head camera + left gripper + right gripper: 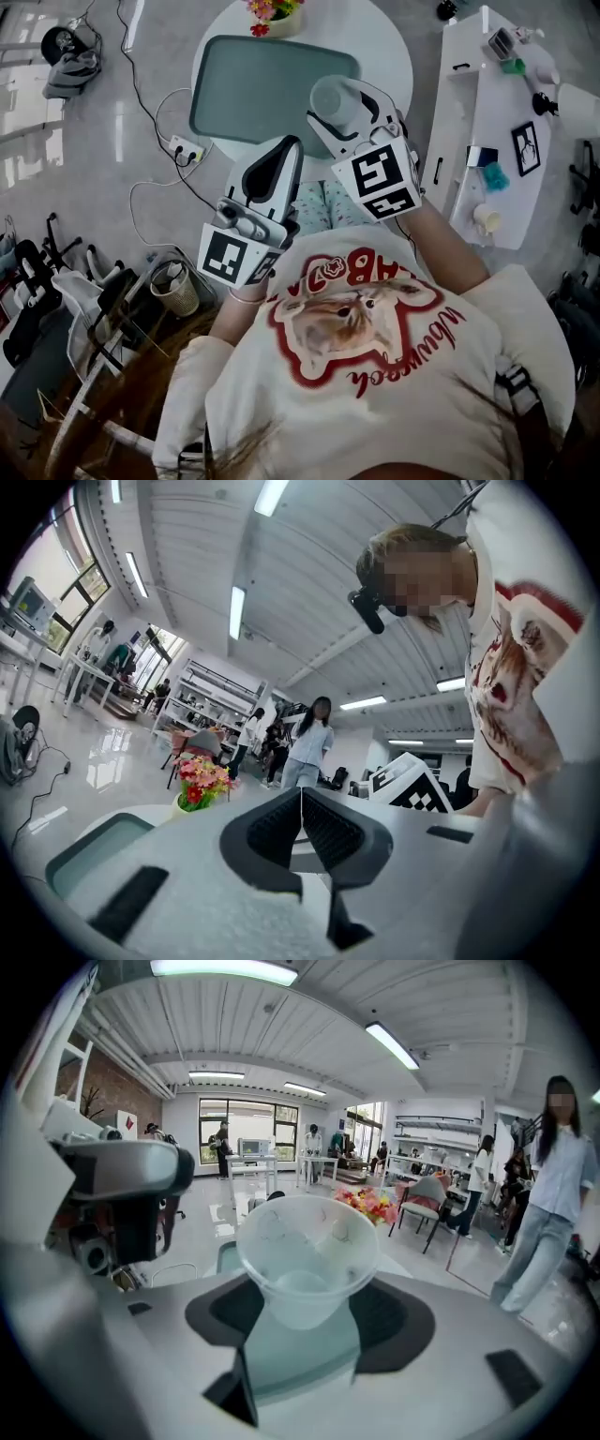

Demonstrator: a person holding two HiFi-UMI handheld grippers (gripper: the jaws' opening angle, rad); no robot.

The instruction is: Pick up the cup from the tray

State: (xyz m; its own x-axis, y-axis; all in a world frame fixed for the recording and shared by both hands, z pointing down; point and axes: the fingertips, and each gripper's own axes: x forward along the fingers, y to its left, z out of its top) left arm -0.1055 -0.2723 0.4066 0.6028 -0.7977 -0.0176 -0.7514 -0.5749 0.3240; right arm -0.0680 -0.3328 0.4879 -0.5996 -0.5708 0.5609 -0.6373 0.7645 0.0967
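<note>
A clear plastic cup [334, 97] is pinched between the jaws of my right gripper [345, 112], which is shut on it. It hangs above the near right corner of the grey-green tray [248, 84]. In the right gripper view the cup [305, 1260] sits upright and empty between the dark pads, with the tray [302, 1358] showing below it. My left gripper [287, 152] is held near the tray's front edge. Its jaws are shut on nothing, and the ribbed pads [328, 832] meet at the tip. The tray [89, 850] lies at that view's lower left.
The tray rests on a round white table [386, 47] with a pot of flowers [272, 11] at its far edge. A white bench [487, 131] with small items stands to the right. A power strip [185, 148] and a wicker basket [178, 291] sit on the floor at left. People stand in the room behind.
</note>
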